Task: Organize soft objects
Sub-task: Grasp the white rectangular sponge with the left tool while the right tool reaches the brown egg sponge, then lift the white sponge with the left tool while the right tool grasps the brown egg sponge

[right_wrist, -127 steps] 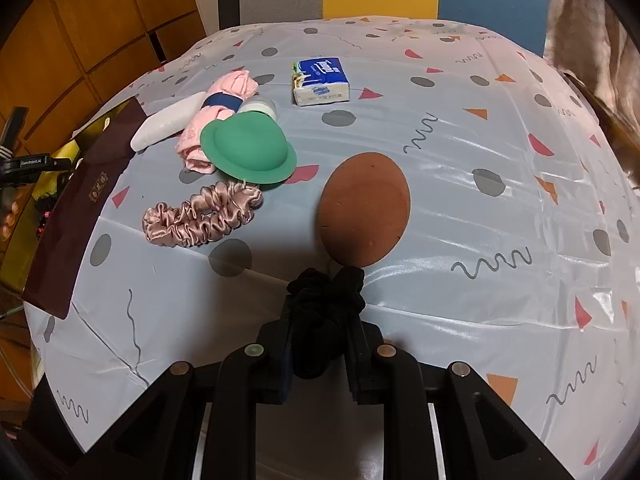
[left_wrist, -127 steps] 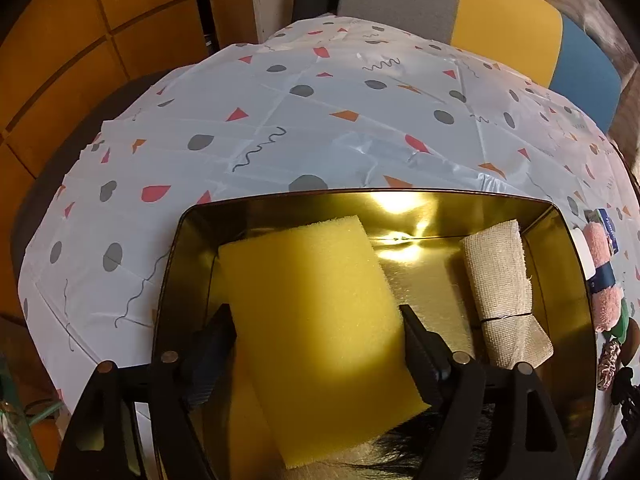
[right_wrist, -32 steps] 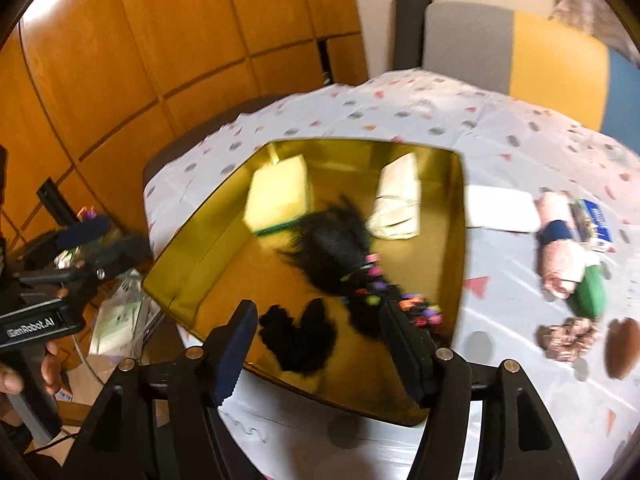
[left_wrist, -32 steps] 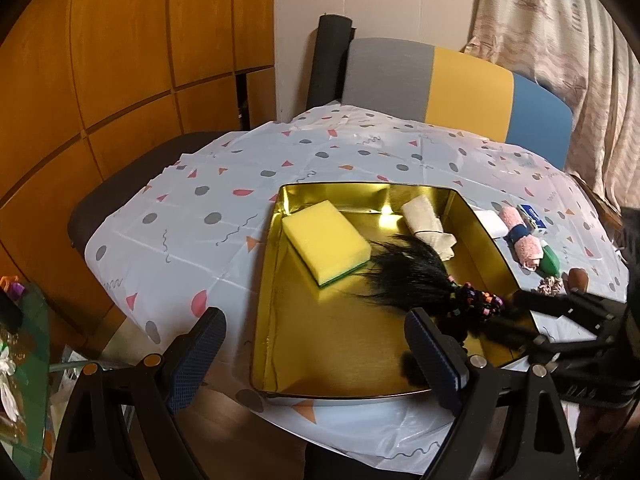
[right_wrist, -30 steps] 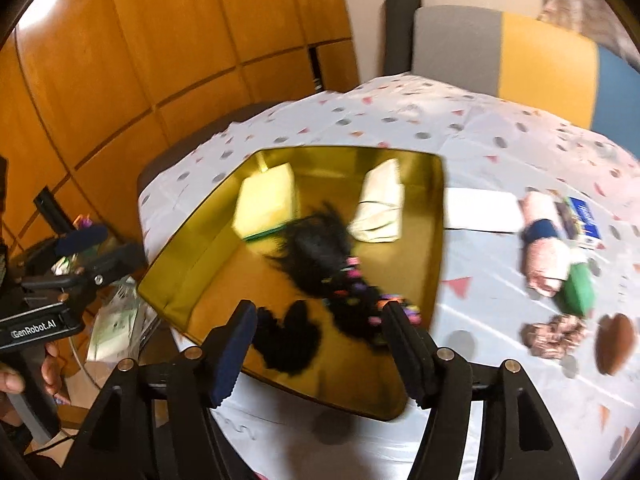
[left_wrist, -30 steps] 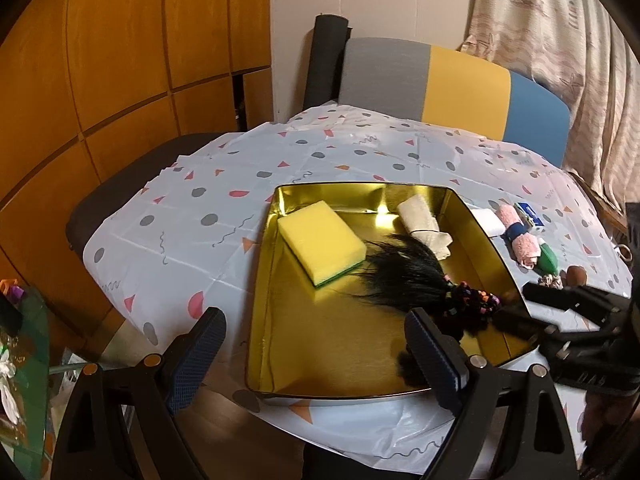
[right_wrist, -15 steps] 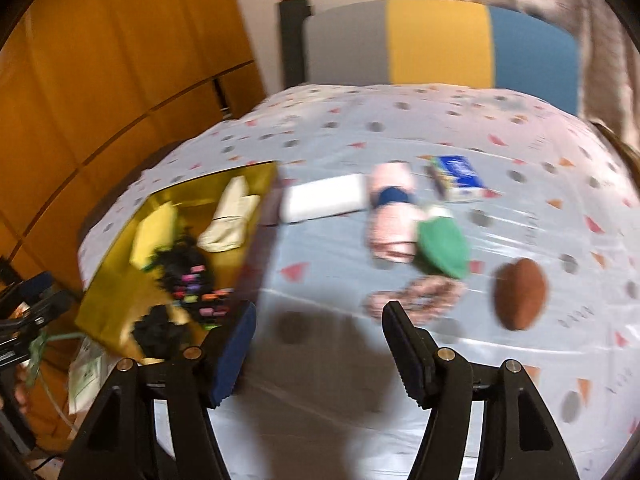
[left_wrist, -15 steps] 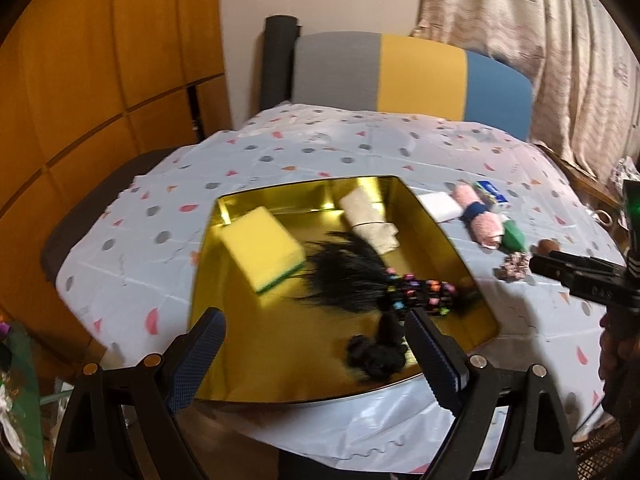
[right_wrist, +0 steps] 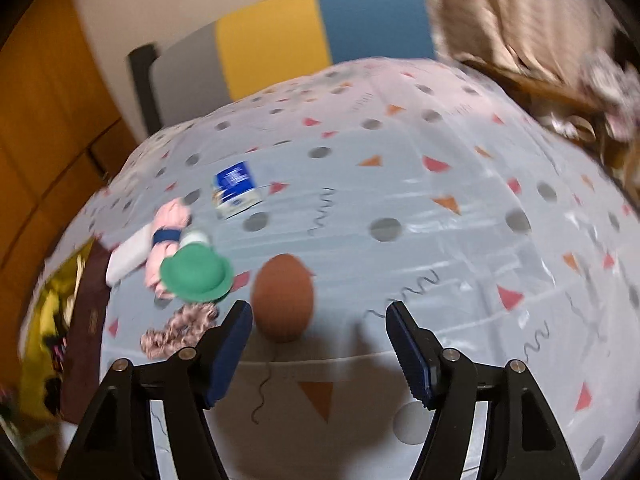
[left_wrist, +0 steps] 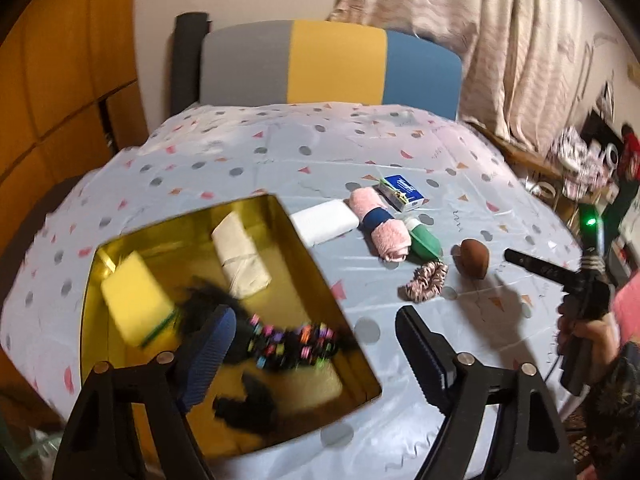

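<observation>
A gold tin tray (left_wrist: pixel 316 264) holds a yellow sponge (left_wrist: pixel 134 294), a rolled beige cloth (left_wrist: pixel 240 254), a black beaded wig piece (left_wrist: pixel 288 340) and a black scrunchie (left_wrist: pixel 246 404). My left gripper (left_wrist: pixel 310 340) is open and empty above the tray's near right corner. On the tablecloth lie a white sponge (left_wrist: pixel 324 222), a pink rolled towel (left_wrist: pixel 380 228), a green hat (right_wrist: pixel 196 274), a pink scrunchie (right_wrist: pixel 176 330) and a brown egg-shaped sponge (right_wrist: pixel 284 296). My right gripper (right_wrist: pixel 318 336) is open and empty, just in front of the brown sponge.
A blue tissue pack (right_wrist: pixel 236 190) lies behind the towel. A grey, yellow and blue chair back (left_wrist: pixel 332 68) stands at the table's far side. Wood panels are on the left, curtains and clutter on the right. My right gripper also shows in the left view (left_wrist: pixel 536 266).
My right gripper let go of the black scrunchie in the tray, then swung right to the loose items and now faces the brown sponge. My left gripper pulled back from the sponge and turned right.
</observation>
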Demonstrator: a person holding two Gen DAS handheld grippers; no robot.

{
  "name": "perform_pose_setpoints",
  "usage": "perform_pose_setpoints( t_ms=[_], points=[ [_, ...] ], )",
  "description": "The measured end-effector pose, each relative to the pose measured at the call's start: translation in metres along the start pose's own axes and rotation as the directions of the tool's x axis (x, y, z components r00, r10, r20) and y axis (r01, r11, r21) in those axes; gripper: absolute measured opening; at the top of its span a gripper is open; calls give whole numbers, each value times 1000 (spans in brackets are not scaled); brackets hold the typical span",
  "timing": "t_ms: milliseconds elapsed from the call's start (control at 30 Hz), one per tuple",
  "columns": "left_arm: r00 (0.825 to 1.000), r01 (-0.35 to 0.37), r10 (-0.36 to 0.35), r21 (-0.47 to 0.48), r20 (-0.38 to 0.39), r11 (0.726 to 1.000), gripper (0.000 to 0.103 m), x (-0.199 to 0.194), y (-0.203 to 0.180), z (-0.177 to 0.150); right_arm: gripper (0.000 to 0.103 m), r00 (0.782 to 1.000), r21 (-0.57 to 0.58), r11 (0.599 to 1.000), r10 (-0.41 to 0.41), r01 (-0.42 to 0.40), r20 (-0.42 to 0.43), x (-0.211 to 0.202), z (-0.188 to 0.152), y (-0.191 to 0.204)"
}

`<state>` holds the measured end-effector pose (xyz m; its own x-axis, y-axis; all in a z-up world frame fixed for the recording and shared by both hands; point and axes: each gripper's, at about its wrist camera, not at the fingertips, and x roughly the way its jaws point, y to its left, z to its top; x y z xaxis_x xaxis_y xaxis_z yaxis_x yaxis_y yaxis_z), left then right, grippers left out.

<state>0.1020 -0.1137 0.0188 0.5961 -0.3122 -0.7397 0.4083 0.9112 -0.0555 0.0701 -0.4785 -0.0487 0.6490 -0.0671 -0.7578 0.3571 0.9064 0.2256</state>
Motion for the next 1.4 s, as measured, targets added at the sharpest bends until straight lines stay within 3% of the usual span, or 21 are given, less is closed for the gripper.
perform_pose_setpoints(
  t_ms=[167,333,400,633,967,1267,1367,1400],
  points=[
    [997,-5,13,114,-73,994,68,39,-22,27,75,999,32,998,51,-52,13,-4,5,1],
    [982,48,-11,198,-186,979,68,87,-29,57,75,995,24,994,102,-102,5,-5,5,13],
    [977,41,12,243,-211,969,71,105,-31,65,75,994,16,994,111,-111,7,-8,4,17],
    [952,32,112,456,-286,890,83,173,-41,86,80,992,23,992,127,-127,13,-12,5,18],
    [919,96,156,588,-362,803,84,225,-49,96,80,992,46,990,130,-130,-1,-10,8,14],
    [892,139,138,552,-431,822,83,256,-41,100,81,991,54,990,130,-129,-9,-8,7,12],
    [894,174,79,504,-442,846,63,256,-39,101,81,992,55,991,125,-124,-14,-5,7,12],
    [898,160,84,499,-432,851,61,255,-38,101,81,992,53,991,124,-123,-15,-5,7,13]
  ],
)
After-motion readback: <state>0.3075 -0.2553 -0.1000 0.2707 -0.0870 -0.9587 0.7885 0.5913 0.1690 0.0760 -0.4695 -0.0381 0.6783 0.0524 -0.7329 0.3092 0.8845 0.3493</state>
